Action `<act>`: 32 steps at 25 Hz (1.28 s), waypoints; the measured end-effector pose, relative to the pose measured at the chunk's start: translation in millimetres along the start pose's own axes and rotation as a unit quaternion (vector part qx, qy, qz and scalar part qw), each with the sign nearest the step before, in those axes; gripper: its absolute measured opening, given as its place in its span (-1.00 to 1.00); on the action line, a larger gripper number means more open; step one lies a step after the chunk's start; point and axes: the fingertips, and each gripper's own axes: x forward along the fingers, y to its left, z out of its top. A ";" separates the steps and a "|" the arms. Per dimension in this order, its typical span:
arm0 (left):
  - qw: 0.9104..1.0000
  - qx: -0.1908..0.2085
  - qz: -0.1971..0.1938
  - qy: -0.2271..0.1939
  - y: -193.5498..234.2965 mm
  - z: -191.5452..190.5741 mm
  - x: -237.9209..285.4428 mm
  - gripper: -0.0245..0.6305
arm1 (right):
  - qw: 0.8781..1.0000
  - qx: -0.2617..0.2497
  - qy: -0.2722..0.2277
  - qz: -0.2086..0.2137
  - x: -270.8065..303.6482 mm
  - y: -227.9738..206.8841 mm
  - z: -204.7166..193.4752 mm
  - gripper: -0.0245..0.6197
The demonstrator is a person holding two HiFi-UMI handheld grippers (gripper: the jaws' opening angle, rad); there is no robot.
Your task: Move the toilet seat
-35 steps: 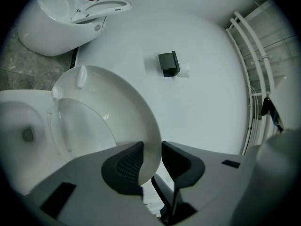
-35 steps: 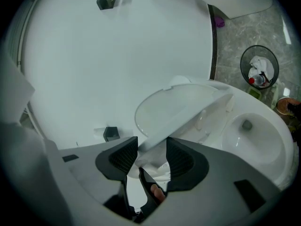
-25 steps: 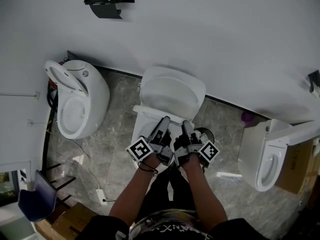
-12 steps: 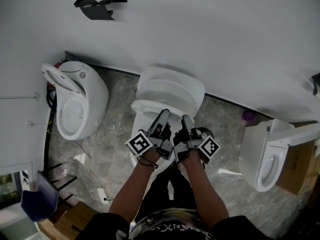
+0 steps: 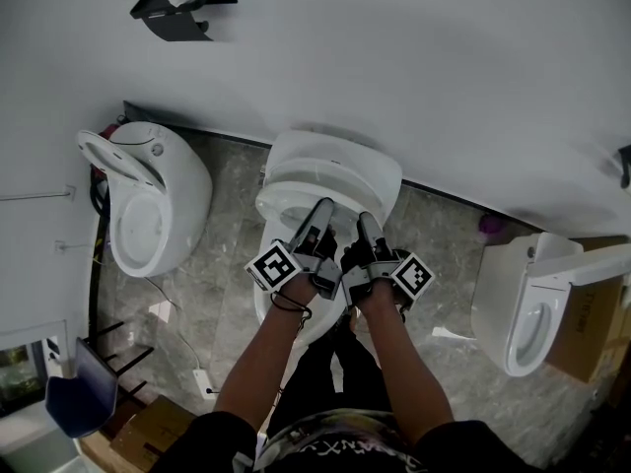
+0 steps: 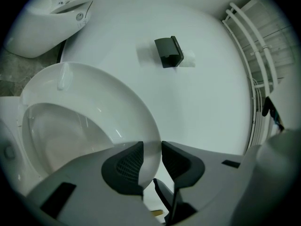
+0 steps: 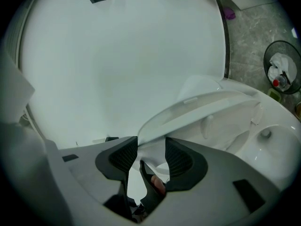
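Note:
The middle toilet (image 5: 296, 294) stands against the white wall, its white seat (image 5: 325, 180) lifted steeply towards that wall. Both grippers hold the seat's front edge side by side. My left gripper (image 5: 323, 211) is shut on the rim; in the left gripper view the thin white seat (image 6: 94, 112) edge passes between the dark pads (image 6: 126, 166) of the left gripper (image 6: 151, 157). My right gripper (image 5: 365, 223) is shut on the same edge, and the right gripper view shows the seat (image 7: 211, 112) clamped in the right gripper (image 7: 151, 153), with the bowl (image 7: 273, 145) below.
Another toilet (image 5: 158, 205) with its seat up stands to the left, a third (image 5: 523, 308) to the right beside a cardboard box (image 5: 592, 328). A black holder (image 5: 177, 10) hangs on the wall. A waste bin (image 7: 282, 67) sits on the grey floor, a cable strip (image 5: 200, 387) lower left.
Both grippers have moved towards the wall with the seat in them. The seat has swung up from a half-raised slant to nearly upright, and the open bowl now shows less.

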 end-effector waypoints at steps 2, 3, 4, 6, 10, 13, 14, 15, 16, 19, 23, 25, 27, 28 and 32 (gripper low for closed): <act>1.000 -0.004 0.006 0.000 2.9 2.4 7.0 -0.52 | 1.000 -0.001 -0.001 0.000 6.0 1.4 3.4 -0.36; 1.000 -0.006 0.014 -0.001 6.9 3.3 9.6 -0.52 | 1.000 -0.003 -0.002 0.001 8.7 2.0 5.3 -0.39; 1.000 -0.011 0.023 -0.002 12.3 3.7 11.5 -0.62 | 1.000 -0.005 -0.003 0.003 11.5 2.4 7.3 -0.43; 0.999 -0.033 0.031 -0.010 21.6 3.2 14.4 -0.72 | 1.000 -0.004 -0.008 0.008 17.7 2.2 11.7 -0.44; 0.998 -0.033 0.051 -0.016 41.4 4.8 15.3 -0.72 | 1.000 0.002 -0.013 0.012 29.0 0.0 21.5 -0.44; 0.998 -0.022 0.049 -0.021 42.4 10.6 22.3 -0.78 | 1.000 -0.002 -0.006 0.019 31.1 1.0 22.7 -0.41; 0.998 -0.019 0.047 -0.021 40.8 12.1 24.9 -0.79 | 1.000 -0.001 -0.005 0.020 30.0 -0.1 22.9 -0.41; 0.999 -0.016 0.045 -0.021 39.1 13.2 27.5 -0.79 | 1.000 -0.001 -0.005 0.021 29.2 -1.3 23.5 -0.40; 0.999 -0.014 0.045 -0.021 37.9 13.9 29.5 -0.79 | 1.000 -0.001 -0.005 0.021 28.9 -1.8 23.8 -0.40; 0.998 -0.012 0.051 -0.019 38.2 13.6 29.8 -0.80 | 1.000 -0.007 -0.002 0.024 28.8 1.8 22.8 -0.51; 0.998 -0.001 0.057 -0.012 31.5 10.5 19.0 -0.81 | 0.999 -0.034 0.008 0.019 21.8 11.8 18.4 -0.89; 0.998 0.015 0.056 -0.007 23.7 12.3 13.8 -0.82 | 0.998 -0.050 0.014 0.024 20.3 21.4 15.3 -0.90; 0.998 0.039 0.054 -0.002 12.1 16.1 9.2 -0.82 | 0.996 -0.076 0.023 0.029 19.3 34.3 11.9 -0.90; 0.997 0.051 0.051 0.000 4.7 18.2 6.7 -0.83 | 0.995 -0.091 0.027 0.031 18.3 41.6 10.1 -0.91; 0.993 0.111 0.036 0.012 -30.5 26.2 -4.3 -0.83 | 0.984 -0.161 0.052 0.055 12.5 82.0 -3.9 -0.91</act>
